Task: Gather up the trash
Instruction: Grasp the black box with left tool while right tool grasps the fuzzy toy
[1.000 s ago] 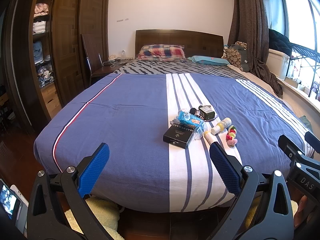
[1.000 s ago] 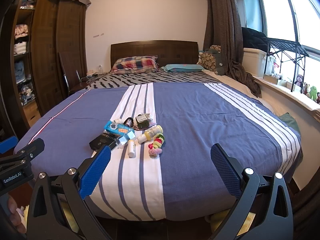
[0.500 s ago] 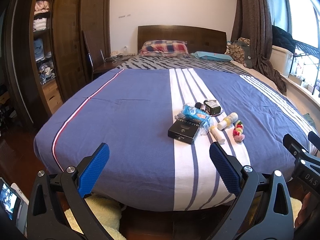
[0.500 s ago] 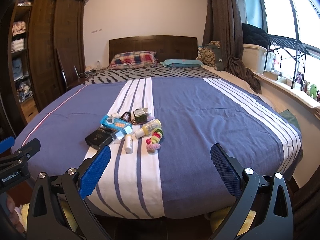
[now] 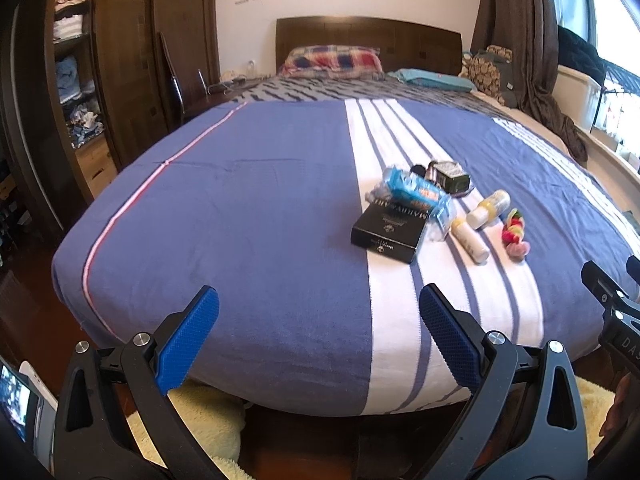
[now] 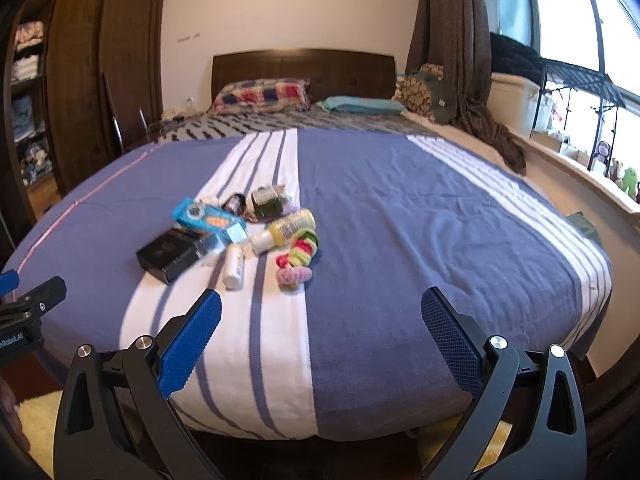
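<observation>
Both the left gripper [image 5: 318, 330] and right gripper [image 6: 320, 332] hang wide open and empty at the bed's [image 5: 248, 208] foot; trash pile [image 6: 228, 232] sits mid-stripe; suggest reaching low, taking the black box [image 5: 388, 232] edgewise first

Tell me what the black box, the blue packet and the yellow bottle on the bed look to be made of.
Black box: likely matte printed cardboard, with crisp flat faces and pale lettering.
Blue packet: probably thin glossy plastic film, crinkled and catching light.
Yellow bottle: seemingly smooth plastic with a white cap; motion blur leaves the finish uncertain.
</observation>
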The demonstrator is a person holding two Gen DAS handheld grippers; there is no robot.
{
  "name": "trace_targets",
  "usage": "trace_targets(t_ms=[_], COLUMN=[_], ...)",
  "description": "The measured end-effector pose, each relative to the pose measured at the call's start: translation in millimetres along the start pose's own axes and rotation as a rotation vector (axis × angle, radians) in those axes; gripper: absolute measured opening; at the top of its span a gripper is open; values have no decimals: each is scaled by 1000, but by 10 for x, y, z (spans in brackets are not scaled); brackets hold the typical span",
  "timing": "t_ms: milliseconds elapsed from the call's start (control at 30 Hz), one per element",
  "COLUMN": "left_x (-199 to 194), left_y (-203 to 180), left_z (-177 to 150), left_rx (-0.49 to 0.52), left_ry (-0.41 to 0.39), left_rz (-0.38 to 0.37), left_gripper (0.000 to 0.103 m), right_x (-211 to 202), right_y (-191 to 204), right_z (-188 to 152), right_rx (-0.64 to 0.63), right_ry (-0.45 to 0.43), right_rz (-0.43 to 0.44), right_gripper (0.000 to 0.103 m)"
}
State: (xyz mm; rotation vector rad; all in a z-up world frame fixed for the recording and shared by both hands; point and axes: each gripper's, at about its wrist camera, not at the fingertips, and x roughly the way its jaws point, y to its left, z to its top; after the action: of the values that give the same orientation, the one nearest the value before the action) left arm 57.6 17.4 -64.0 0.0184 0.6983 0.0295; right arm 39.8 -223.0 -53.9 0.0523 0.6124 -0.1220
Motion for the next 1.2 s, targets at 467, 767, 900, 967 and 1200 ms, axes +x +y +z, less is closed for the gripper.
trace_targets(t_ms=[467,767,900,967,1200], left_x=[848,1331,1548,1627,1602], left_y=[-331,-524,-560,-566,-578], left_z=[241,412,442,445,421], left_rx=[124,225,233,230,220], left_ry=[65,104,142,155,158], left_rz=[-107,-136,-162,-186,-223], left_gripper=[94,94,93,89,74], right_x=[819,1262,1390,1416,1353], right_y=[-3,56,93,106,121], right_z=[211,241,216,200,199], right_rx=[33,58,54,45,27], right_ry=[106,178,205,202,186], right_rz=[26,51,46,35,39], right_gripper=[100,80,71,67,31])
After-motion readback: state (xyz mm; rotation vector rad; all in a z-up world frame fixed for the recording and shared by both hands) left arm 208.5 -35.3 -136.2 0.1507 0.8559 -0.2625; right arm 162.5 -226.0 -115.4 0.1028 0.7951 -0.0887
